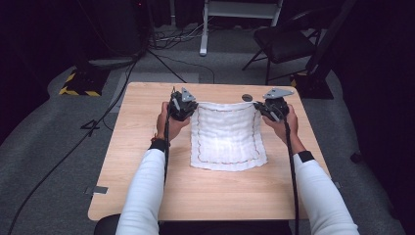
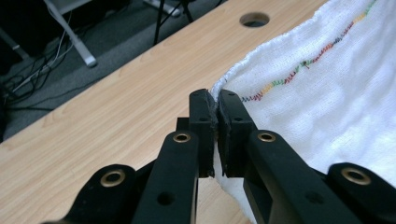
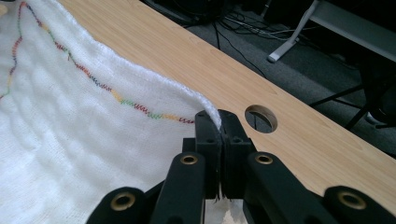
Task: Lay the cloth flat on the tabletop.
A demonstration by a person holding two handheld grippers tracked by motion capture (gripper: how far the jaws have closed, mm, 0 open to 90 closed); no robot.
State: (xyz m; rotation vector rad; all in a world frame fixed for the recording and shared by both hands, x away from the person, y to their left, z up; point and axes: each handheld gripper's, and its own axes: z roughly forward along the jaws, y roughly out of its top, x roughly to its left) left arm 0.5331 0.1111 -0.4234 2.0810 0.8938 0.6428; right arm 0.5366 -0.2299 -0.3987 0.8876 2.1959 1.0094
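Dark floor and cables ring a pale wooden table (image 1: 147,161), and at the frame's centre lies a white cloth (image 1: 227,139) with rainbow stitching. Its two far corners are lifted and pinched: the left gripper (image 2: 214,105) is closed on one, the right gripper (image 3: 220,122) closed on the other, near the table's round hole (image 3: 261,118). I'd say the grasp is done; the near edge still rests flat, so folding or lifting remains.
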